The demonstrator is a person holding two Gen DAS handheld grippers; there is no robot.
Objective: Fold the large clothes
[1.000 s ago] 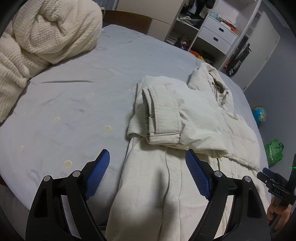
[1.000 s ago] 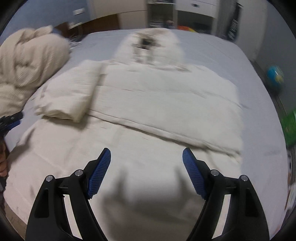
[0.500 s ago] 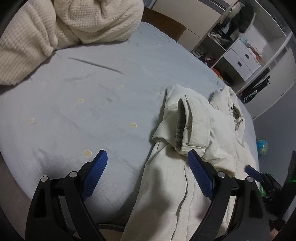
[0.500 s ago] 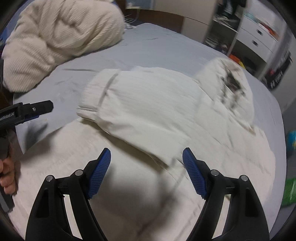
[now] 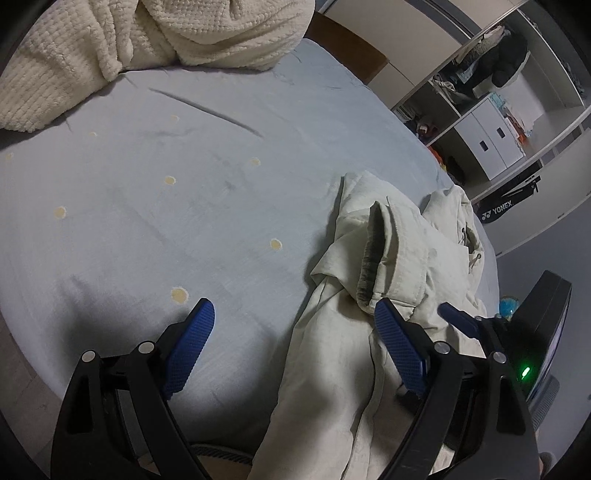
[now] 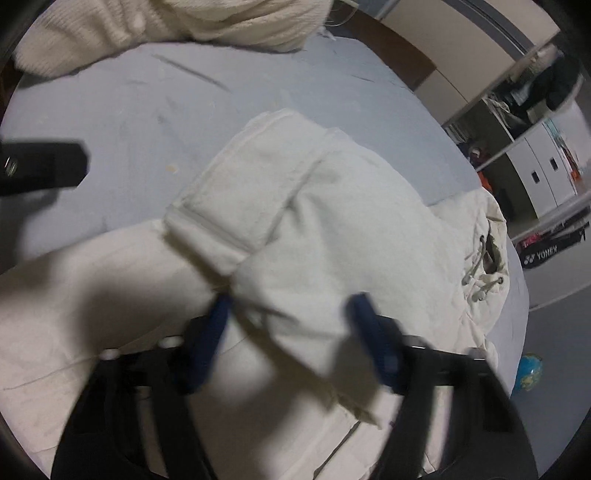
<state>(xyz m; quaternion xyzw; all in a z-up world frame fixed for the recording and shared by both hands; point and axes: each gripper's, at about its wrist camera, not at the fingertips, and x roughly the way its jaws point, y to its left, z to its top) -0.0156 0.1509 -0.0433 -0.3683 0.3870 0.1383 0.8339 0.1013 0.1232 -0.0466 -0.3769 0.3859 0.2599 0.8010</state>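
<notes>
Cream padded jacket (image 6: pixel 351 221) on the blue bed (hood farthest); one cuffed sleeve folded across its body

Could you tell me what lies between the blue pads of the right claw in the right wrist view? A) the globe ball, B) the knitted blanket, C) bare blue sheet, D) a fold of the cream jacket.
D: the right claw straddles a fold of the cream jacket, its jaws closing on it; the knitted blanket lies far off at the head of the bed.
</notes>
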